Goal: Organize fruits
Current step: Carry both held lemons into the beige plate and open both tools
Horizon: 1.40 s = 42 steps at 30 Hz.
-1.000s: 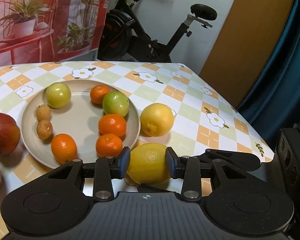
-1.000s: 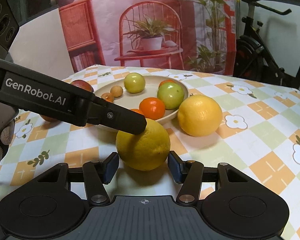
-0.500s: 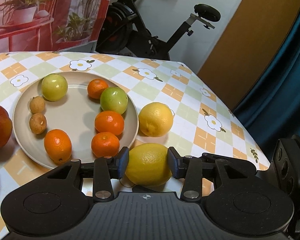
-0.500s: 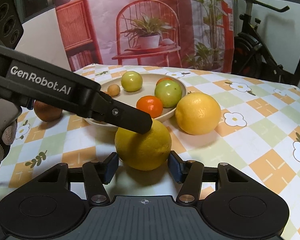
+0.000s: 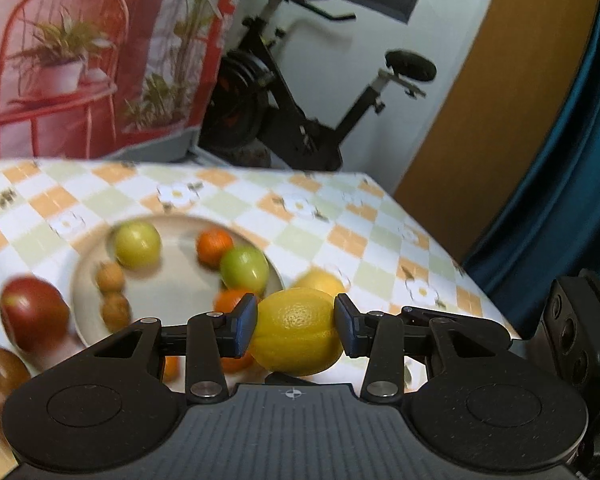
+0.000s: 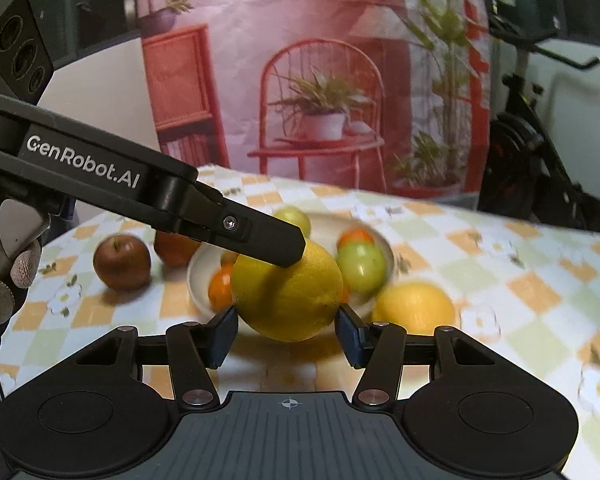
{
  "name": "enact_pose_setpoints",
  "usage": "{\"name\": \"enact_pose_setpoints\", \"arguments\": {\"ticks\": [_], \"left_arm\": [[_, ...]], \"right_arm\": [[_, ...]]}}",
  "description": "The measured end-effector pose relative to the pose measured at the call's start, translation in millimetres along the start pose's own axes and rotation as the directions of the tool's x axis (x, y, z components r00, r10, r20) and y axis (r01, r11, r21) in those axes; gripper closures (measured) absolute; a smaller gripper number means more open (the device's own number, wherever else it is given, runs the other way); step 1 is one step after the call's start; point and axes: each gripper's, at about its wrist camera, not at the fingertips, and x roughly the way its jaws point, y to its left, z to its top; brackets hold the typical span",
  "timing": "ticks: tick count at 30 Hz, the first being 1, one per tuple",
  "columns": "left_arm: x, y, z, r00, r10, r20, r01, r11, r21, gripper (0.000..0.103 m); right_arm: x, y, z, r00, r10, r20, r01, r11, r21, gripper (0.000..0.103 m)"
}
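Both hand-held grippers, your left [image 5: 296,329] and right [image 6: 286,334], pinch the same lemon [image 5: 297,332] from crossing sides, above the bench [image 6: 520,300] beside the plate [image 5: 84,280].

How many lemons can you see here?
2. One lemon is gripped between both grippers at once, above the table. The other lemon lies on the tablecloth beside the plate. More could be hidden.

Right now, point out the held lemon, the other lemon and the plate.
Held lemon [image 5: 296,330]: left wrist view, middle of its rind.
Other lemon [image 6: 416,306]: right wrist view, its front.
Plate [image 5: 80,280]: left wrist view, left rim.
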Motion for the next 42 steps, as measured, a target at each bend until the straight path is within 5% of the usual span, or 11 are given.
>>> {"name": "enact_pose_setpoints", "arguments": {"ticks": [6,11,22,42], "left_arm": [[-4.2,20.8,32.2,0.999,0.035,0.041,-0.034,0.999,-0.016,0.058],[11.7,50.4,51.0,0.999,0.044,0.000,-0.044,0.995,-0.094,0.058],[47.2,87.2,48.5,0.990,0.056,-0.126,-0.075,0.986,-0.151,0.058],[66.8,105.2,53.0,0.985,0.063,-0.161,-0.090,0.982,-0.168,0.058]], "right_arm": [[26.5,1.8,44.6,0.999,0.030,0.014,-0.030,0.998,-0.051,0.053],[60.5,-0.8,64.2,0.999,0.051,-0.018,-0.051,0.998,-0.048,0.053],[117.2,-6.8,56.1,0.983,0.080,-0.168,-0.079,0.997,0.014,0.053],[146.8,-10.0,66.2,0.960,0.069,-0.271,-0.077,0.997,-0.018,0.053]]}}
